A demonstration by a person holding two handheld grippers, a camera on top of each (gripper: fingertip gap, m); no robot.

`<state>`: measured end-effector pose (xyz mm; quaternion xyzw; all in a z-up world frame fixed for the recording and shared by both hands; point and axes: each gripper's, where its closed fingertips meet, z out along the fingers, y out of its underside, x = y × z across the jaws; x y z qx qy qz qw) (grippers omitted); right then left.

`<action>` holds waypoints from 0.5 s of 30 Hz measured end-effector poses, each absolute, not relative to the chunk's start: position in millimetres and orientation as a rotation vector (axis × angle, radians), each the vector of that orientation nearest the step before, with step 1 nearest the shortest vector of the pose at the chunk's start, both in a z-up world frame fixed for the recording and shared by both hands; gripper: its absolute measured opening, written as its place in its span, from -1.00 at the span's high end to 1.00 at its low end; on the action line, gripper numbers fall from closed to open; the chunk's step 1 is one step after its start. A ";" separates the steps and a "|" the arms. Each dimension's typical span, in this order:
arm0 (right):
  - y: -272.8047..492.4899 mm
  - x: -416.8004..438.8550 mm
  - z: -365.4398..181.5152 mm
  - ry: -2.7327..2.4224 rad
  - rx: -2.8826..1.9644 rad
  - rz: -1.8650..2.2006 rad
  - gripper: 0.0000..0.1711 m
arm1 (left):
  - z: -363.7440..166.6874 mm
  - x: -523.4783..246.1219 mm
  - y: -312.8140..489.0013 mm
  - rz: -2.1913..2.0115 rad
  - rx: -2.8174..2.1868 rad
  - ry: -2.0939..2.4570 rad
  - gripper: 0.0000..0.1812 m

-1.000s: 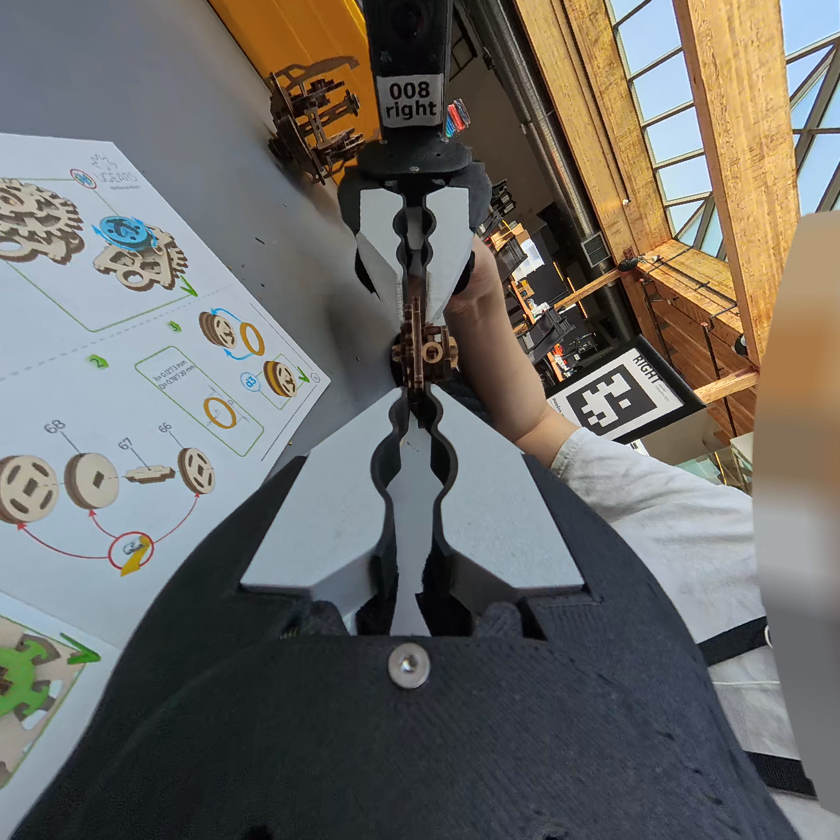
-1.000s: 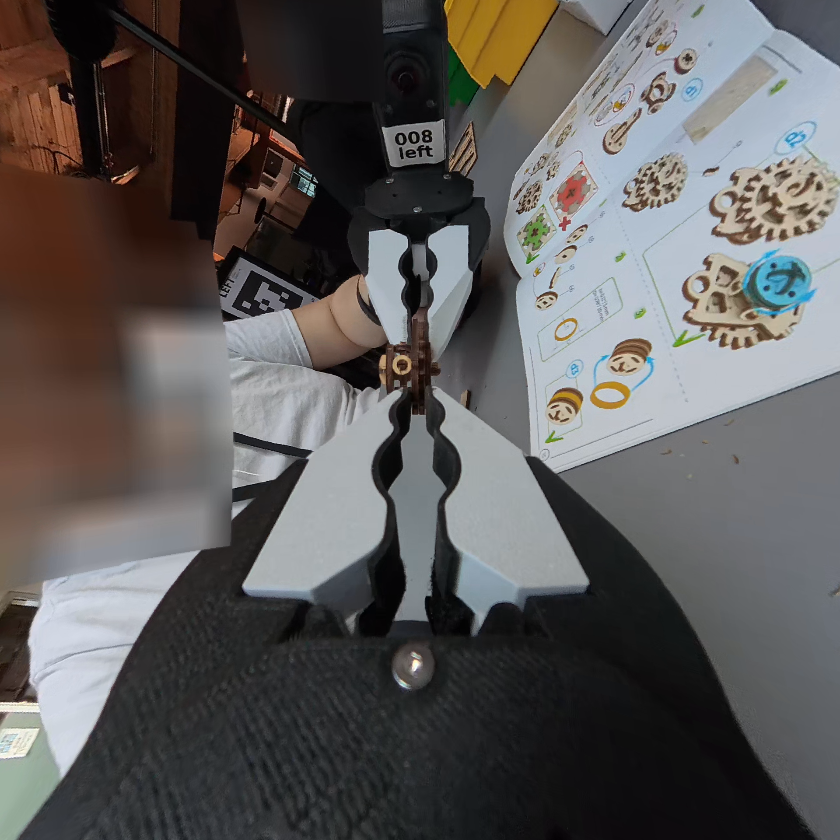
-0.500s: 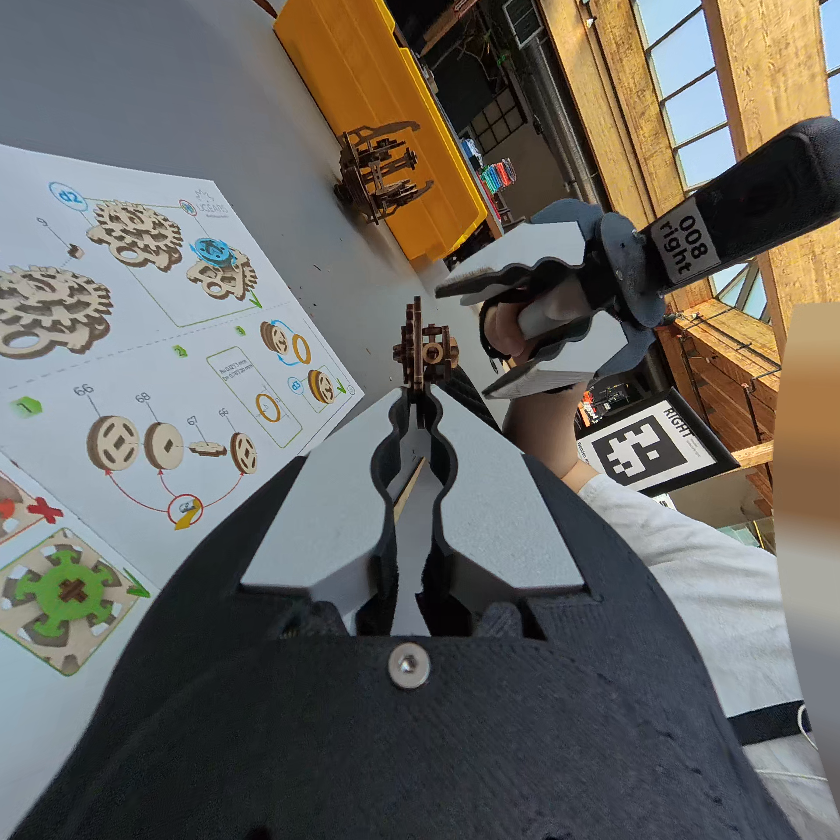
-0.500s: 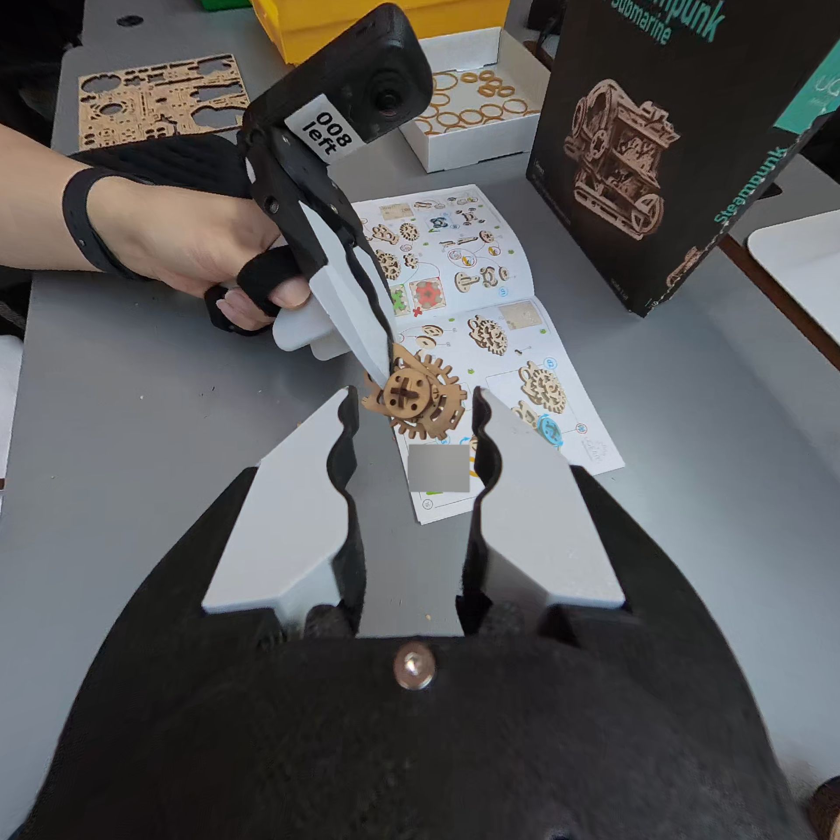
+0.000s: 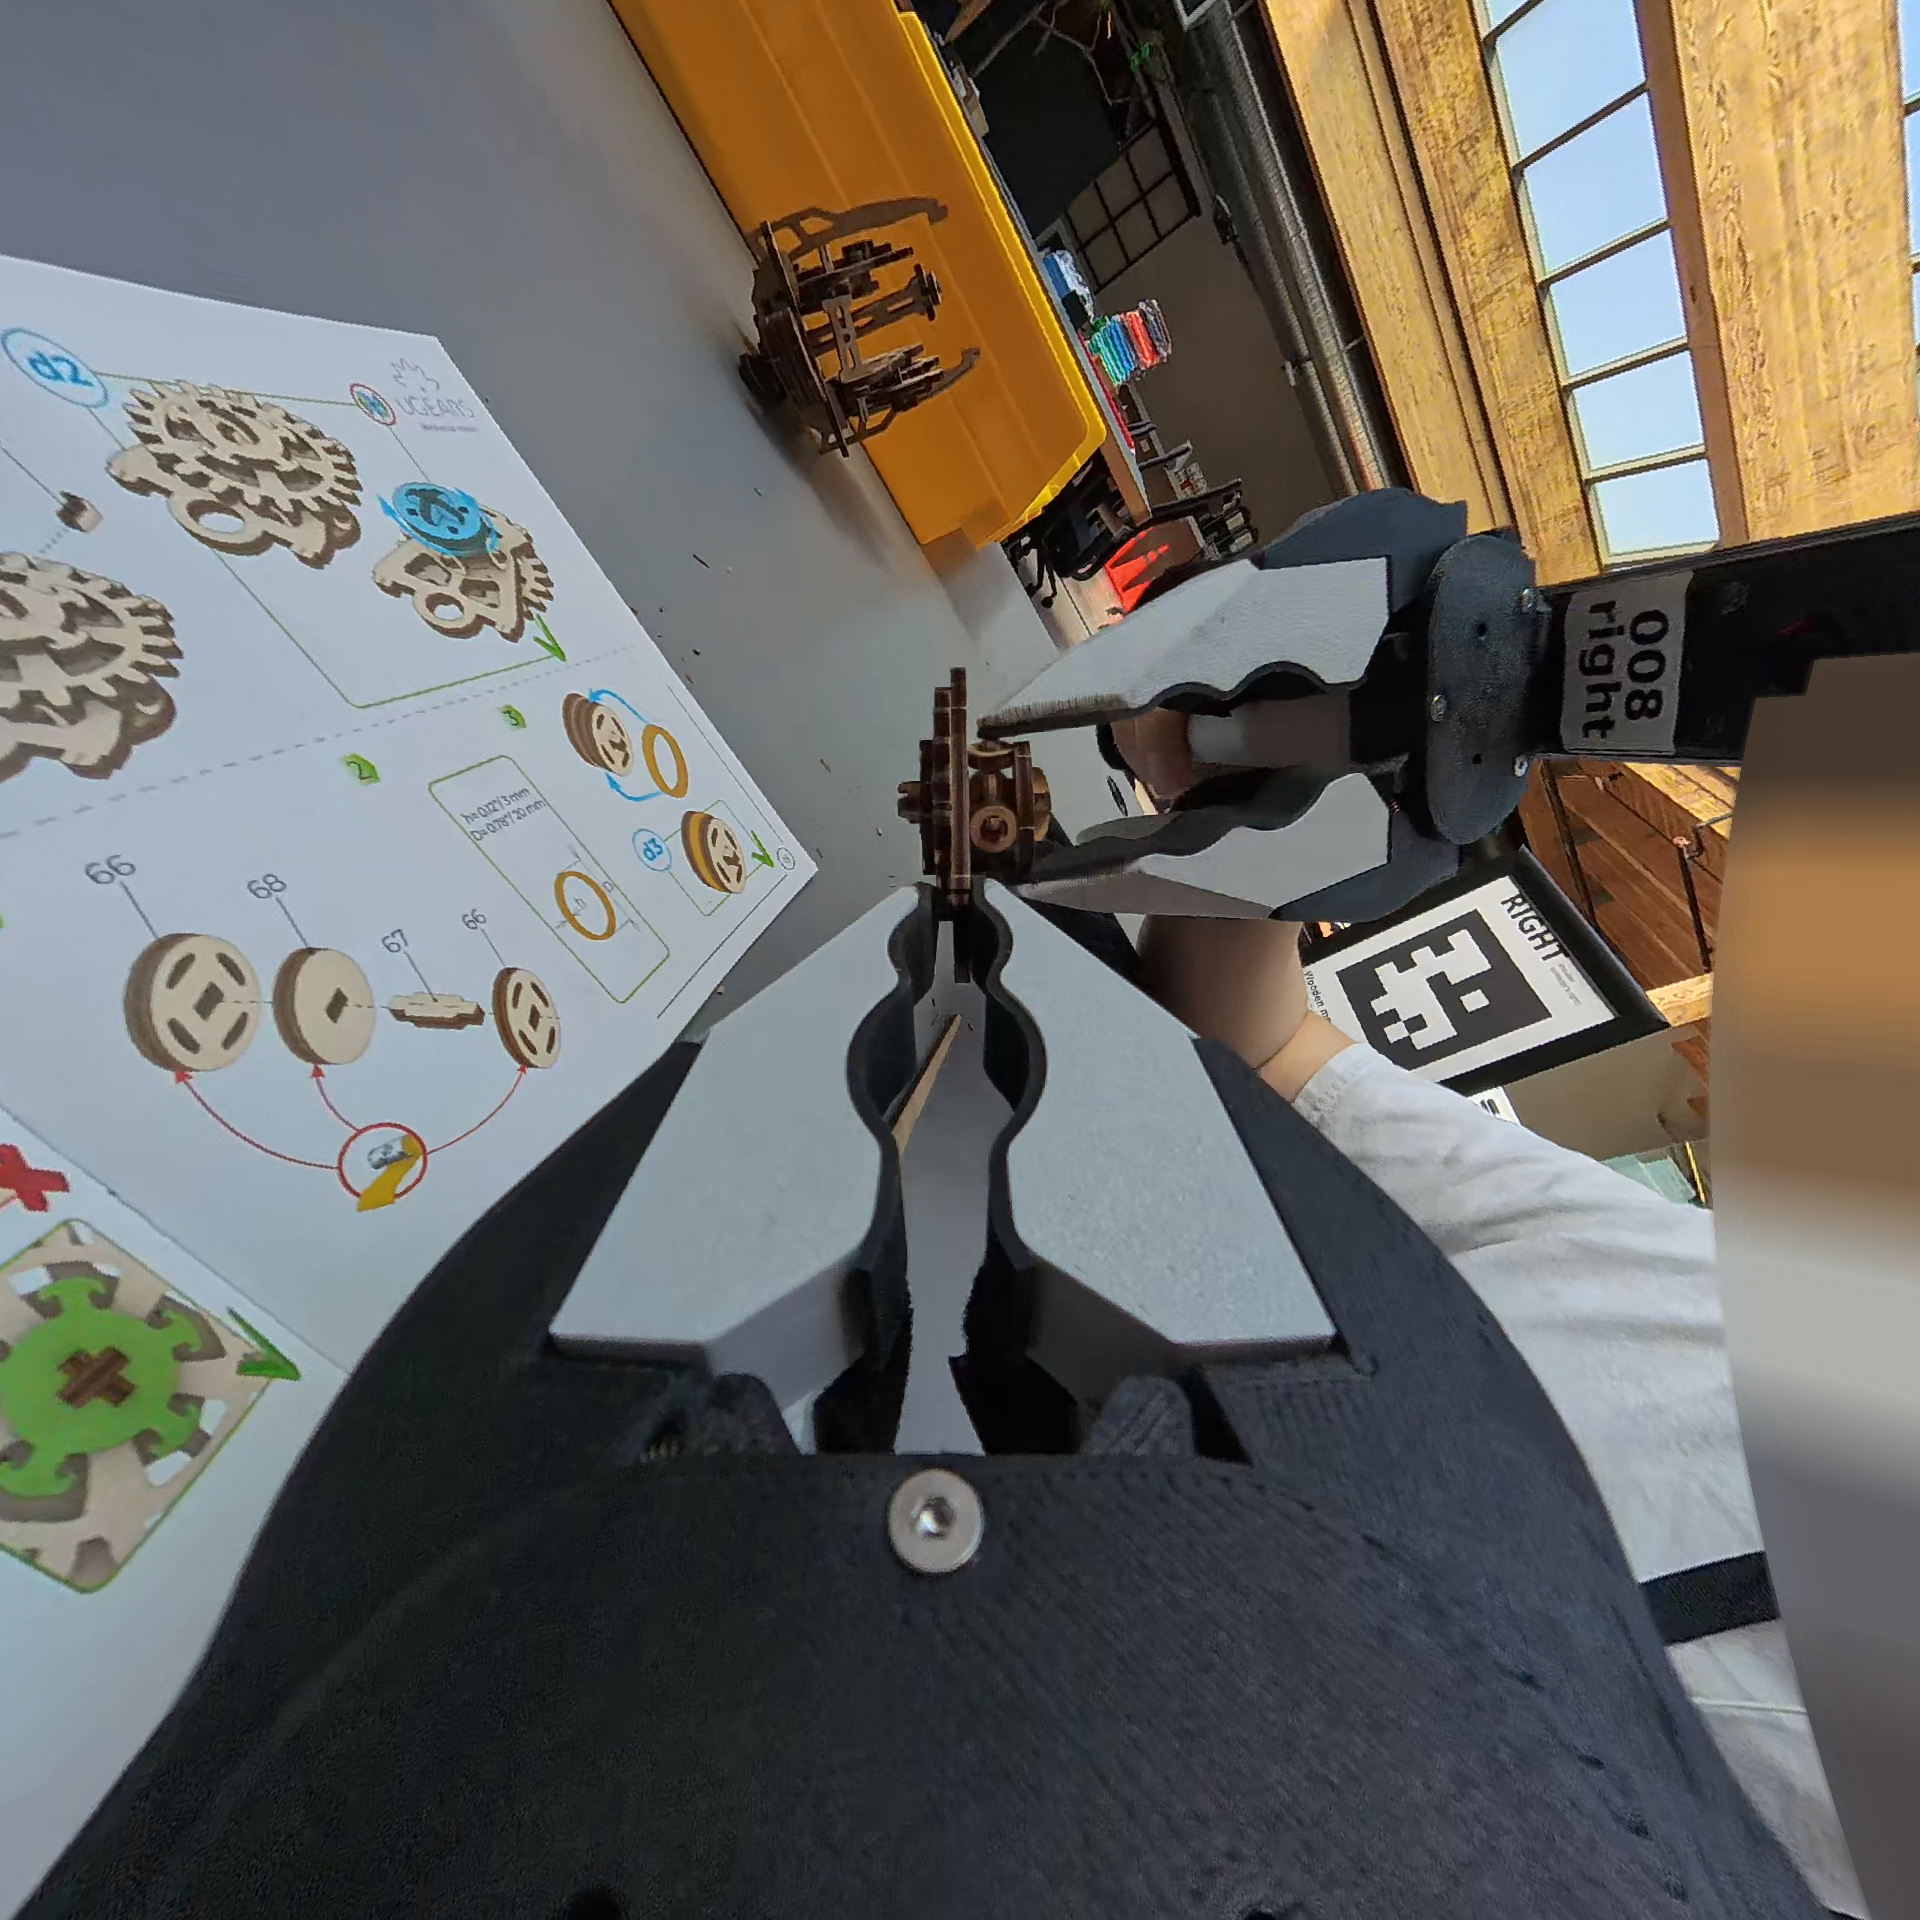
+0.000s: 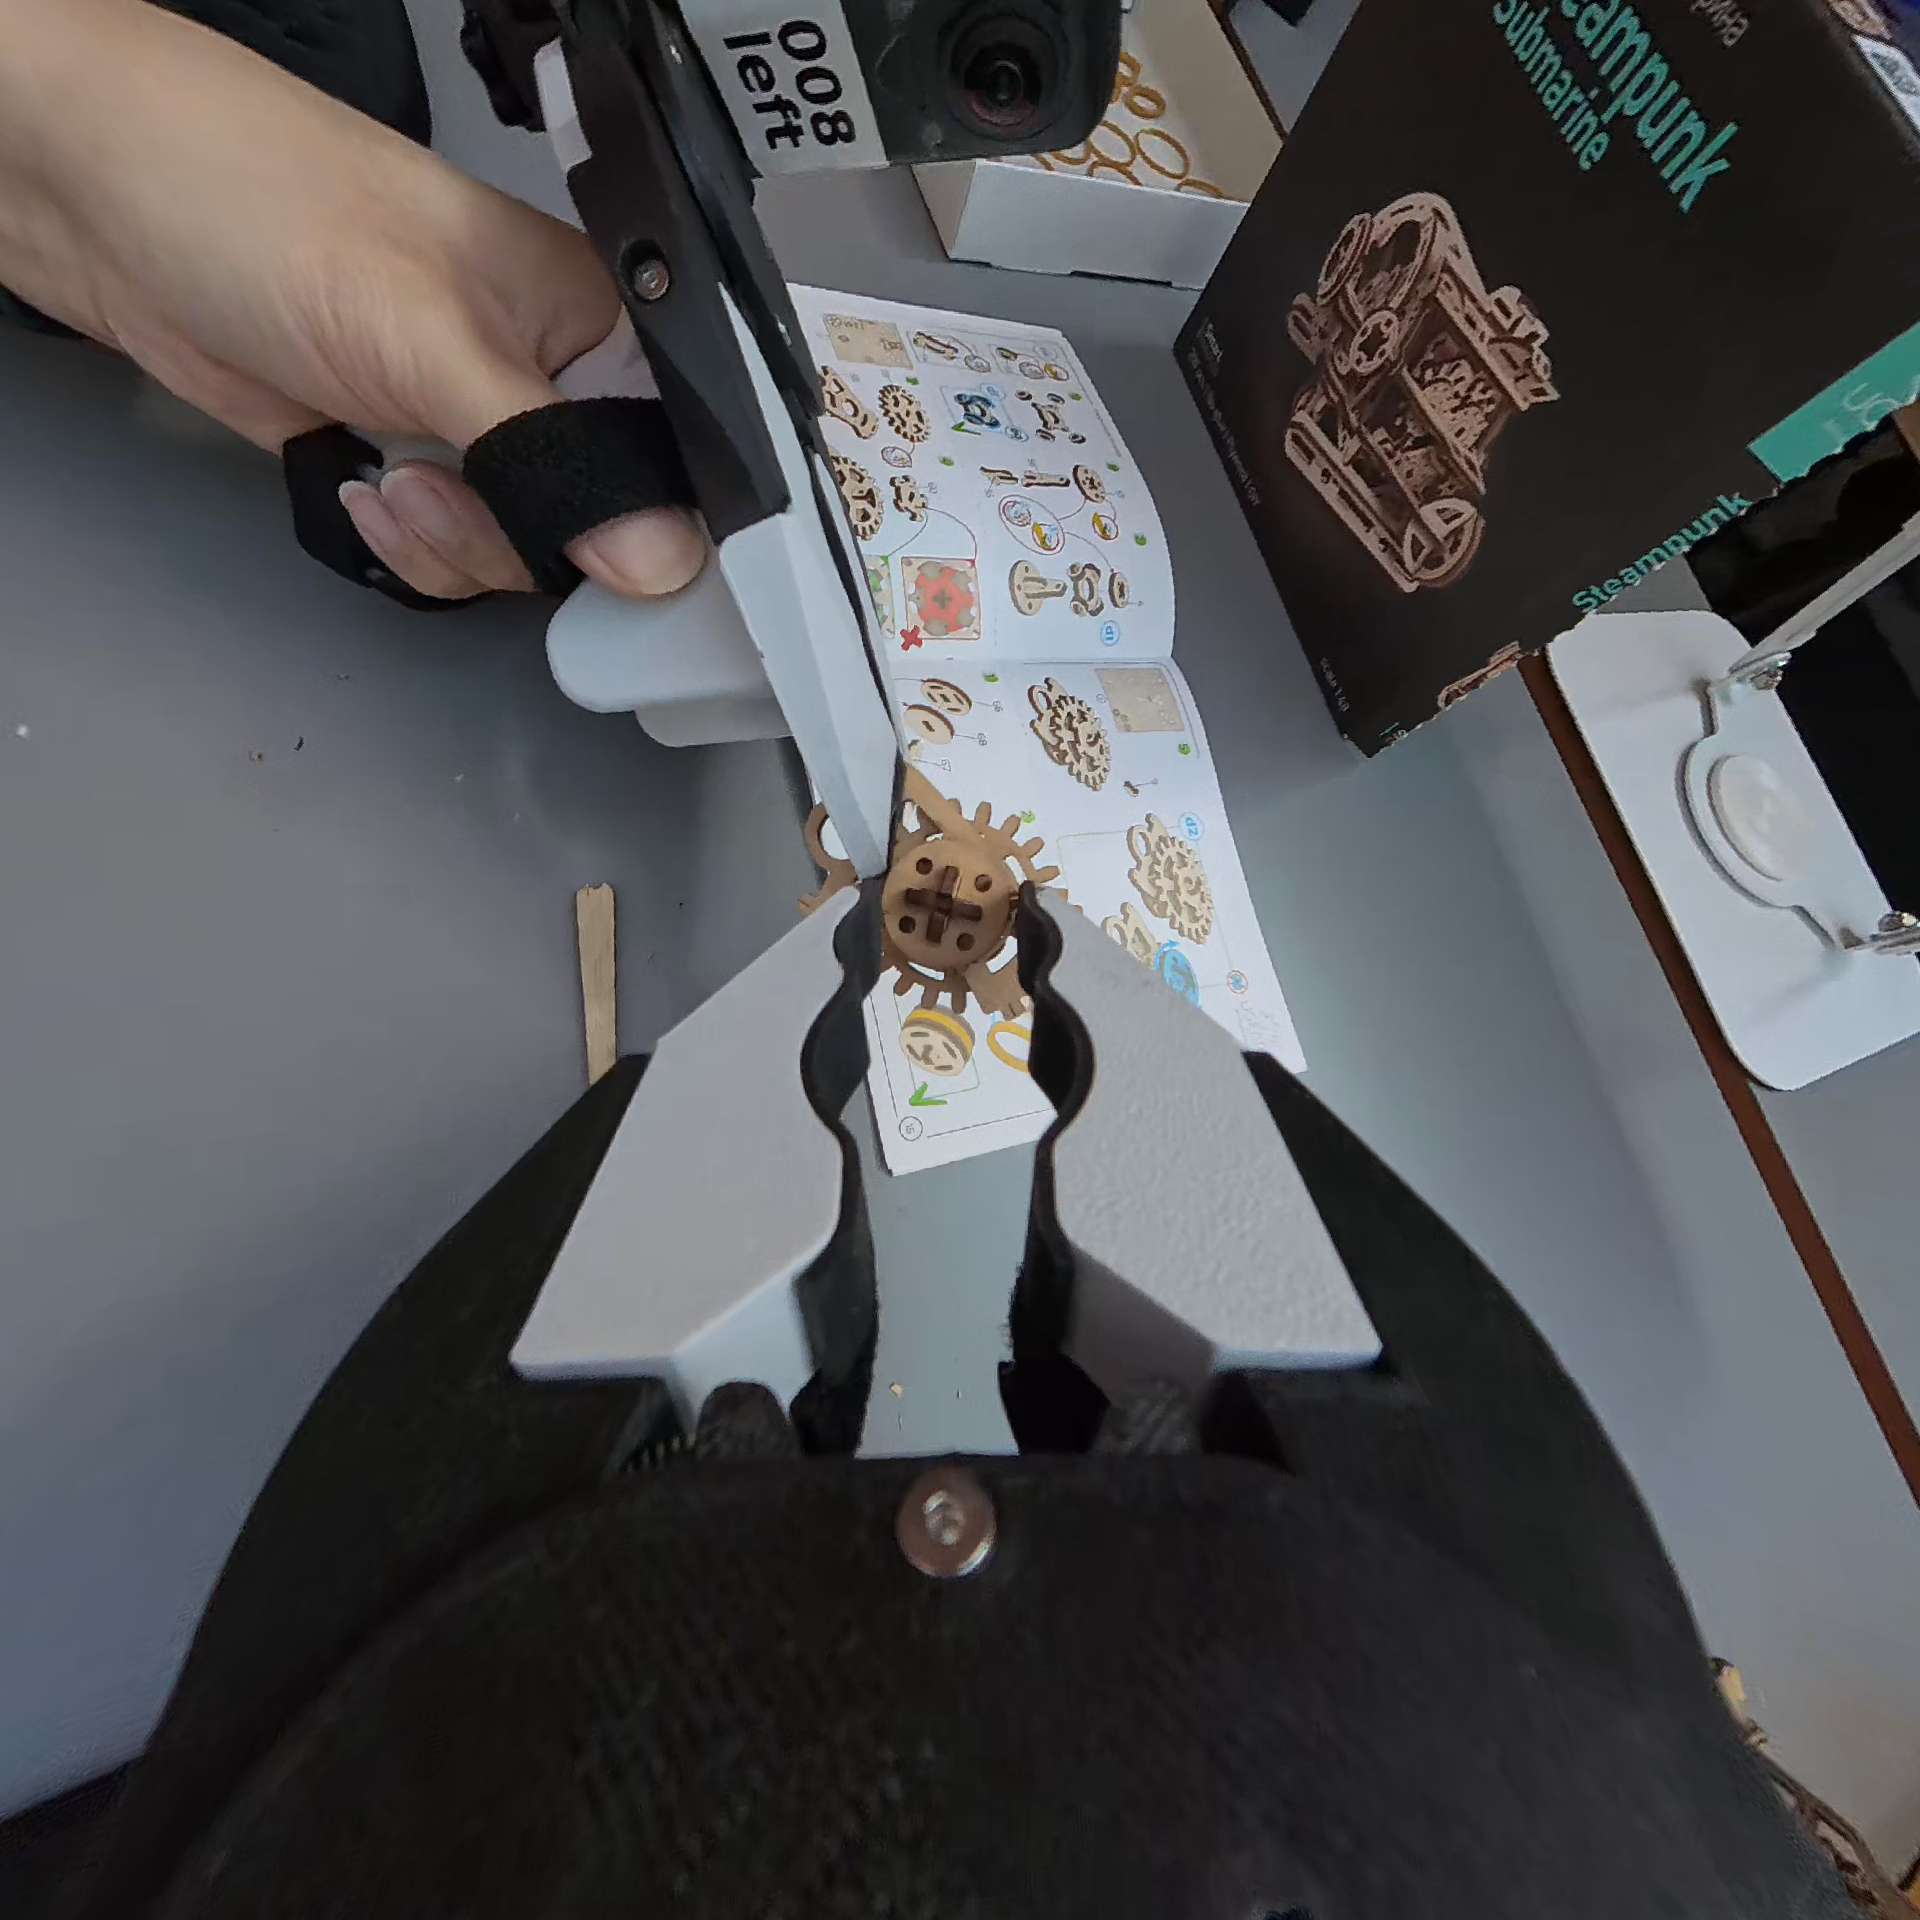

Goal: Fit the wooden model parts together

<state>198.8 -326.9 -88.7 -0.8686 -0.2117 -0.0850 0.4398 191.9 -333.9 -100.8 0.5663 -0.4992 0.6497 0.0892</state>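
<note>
A wooden gear assembly point(image 5: 951, 790) with a round hub point(image 6: 945, 909) is held in the air above the grey table. My left gripper point(image 5: 954, 906) is shut on the edge of the gear plates; it also shows in the right wrist view point(image 6: 878, 847), coming down from the upper left. My right gripper point(image 6: 943, 914) has its jaws closed on the hub, one finger on each side. In the left wrist view the right gripper point(image 5: 1013, 805) comes in from the right, with fingers above and below the hub.
An open instruction booklet point(image 5: 312, 831) point(image 6: 1091, 644) lies under the parts. A partly built wooden model point(image 5: 842, 343) stands by a yellow bin point(image 5: 894, 260). A black product box point(image 6: 1507, 364), a white box of rings point(image 6: 1091, 208) and a wooden stick point(image 6: 595, 977) are nearby. Both grippers' tips are close together, under 4 cm apart.
My right gripper let go of the assembly, opened, swung round to the side and closed its jaws on the hub. My left gripper kept its hold on the gear.
</note>
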 end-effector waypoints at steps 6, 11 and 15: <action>-336.0 188.9 -93.8 -0.793 -2.122 -0.243 0.72 | -105.8 185.7 -344.0 1.853 1.633 -1.625 0.96; -337.9 187.3 -96.7 -0.827 -2.135 -0.269 0.72 | -107.3 186.3 -345.0 1.849 1.639 -1.647 0.96; -329.2 192.2 -86.0 -0.600 -2.134 -0.201 0.73 | -95.6 190.4 -334.7 1.944 1.646 -1.498 0.97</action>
